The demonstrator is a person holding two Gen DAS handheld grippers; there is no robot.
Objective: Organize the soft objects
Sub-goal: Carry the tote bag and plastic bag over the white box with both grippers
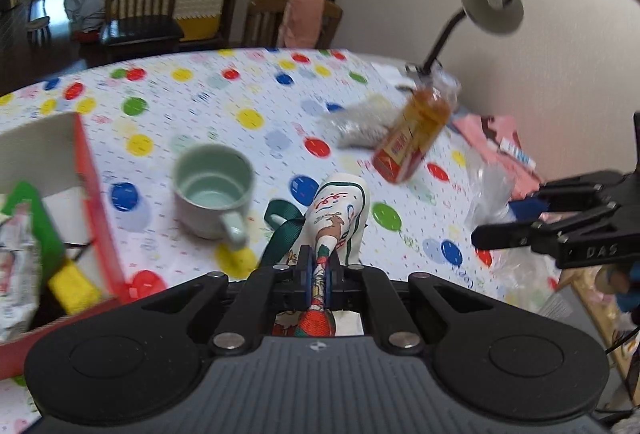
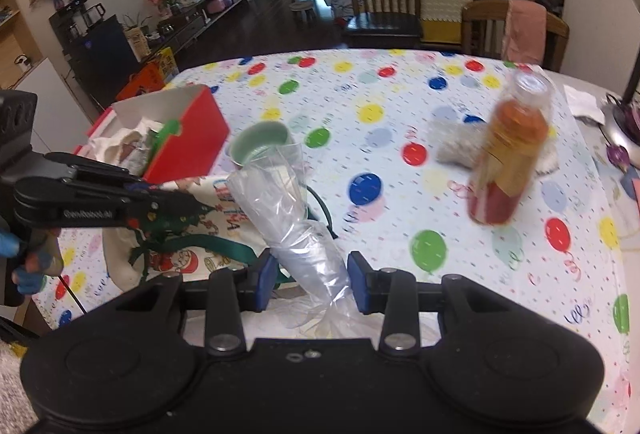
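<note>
My left gripper [image 1: 319,268] is shut on a white printed cloth tote bag [image 1: 340,210] with green straps [image 1: 282,230], held just above the balloon-patterned table [image 1: 240,94]. The bag also shows in the right wrist view [image 2: 192,246], with the left gripper [image 2: 188,206] pinching it. My right gripper [image 2: 312,274] is open, its blue pads on either side of a clear plastic bag [image 2: 288,210] that lies between them; I cannot tell whether they touch it. In the left wrist view the right gripper [image 1: 480,234] sits beside that plastic bag [image 1: 490,194].
A red box [image 2: 188,134] holding soft items stands at the left, also in the left wrist view [image 1: 92,202]. A green mug [image 1: 212,190], an orange-filled bottle [image 2: 508,154], a fluffy grey item [image 1: 360,122] and a desk lamp [image 1: 490,4] stand on the table. Chairs stand behind.
</note>
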